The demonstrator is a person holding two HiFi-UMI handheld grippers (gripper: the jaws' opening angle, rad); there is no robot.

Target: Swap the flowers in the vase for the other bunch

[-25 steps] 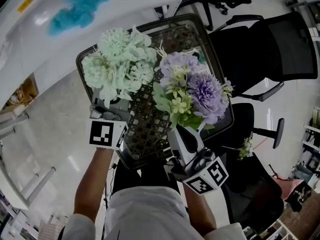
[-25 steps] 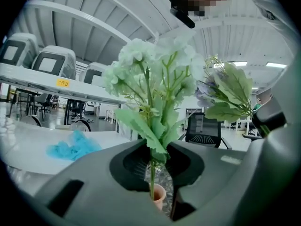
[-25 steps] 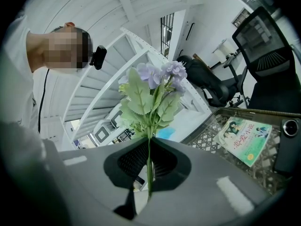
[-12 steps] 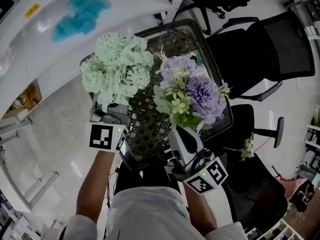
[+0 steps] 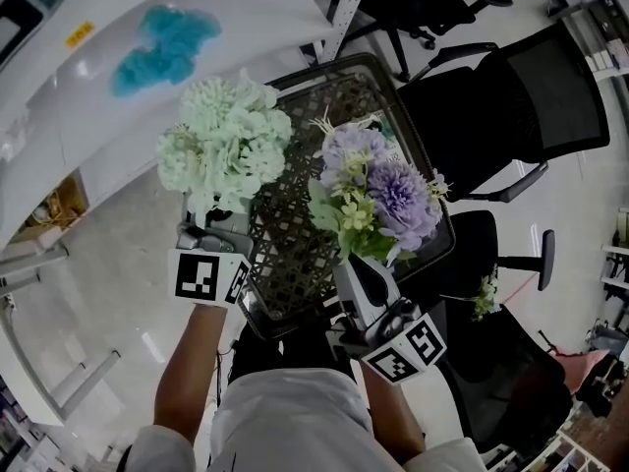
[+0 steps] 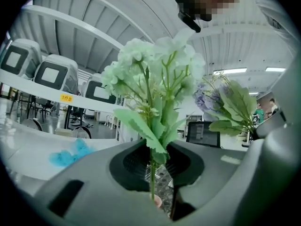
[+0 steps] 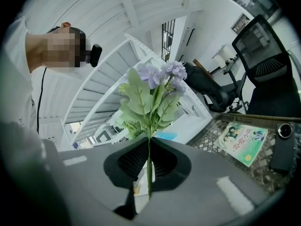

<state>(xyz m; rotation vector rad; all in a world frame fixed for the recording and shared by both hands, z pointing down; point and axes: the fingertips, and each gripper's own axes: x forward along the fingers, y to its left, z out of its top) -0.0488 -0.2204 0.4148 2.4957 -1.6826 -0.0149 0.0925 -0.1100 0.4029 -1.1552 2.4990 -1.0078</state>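
My left gripper (image 5: pixel 218 216) is shut on the thin stem of a pale mint-green flower bunch (image 5: pixel 224 144), held upright over the left edge of a black mesh tray (image 5: pixel 295 254). In the left gripper view the stem (image 6: pixel 151 173) runs straight up between the pads of the left gripper (image 6: pixel 153 166). My right gripper (image 5: pixel 362 264) is shut on the stem of a purple bunch with green leaves (image 5: pixel 381 190), upright over the tray's right side. That purple bunch (image 7: pixel 157 86) rises from the right gripper (image 7: pixel 148 166). No vase shows clearly; a small pinkish rim (image 6: pixel 157 201) sits below the green stem.
A book (image 7: pixel 242 142) and a black device (image 7: pixel 282 147) lie on the mesh tray. Black office chairs (image 5: pixel 511 106) stand to the right. A white table with a blue cloth (image 5: pixel 162 42) is at upper left. A small flower sprig (image 5: pixel 484 293) lies beside a chair.
The left gripper has lifted the mint-green bunch a little, up and slightly left in the head view. The right gripper and purple bunch have hardly moved.
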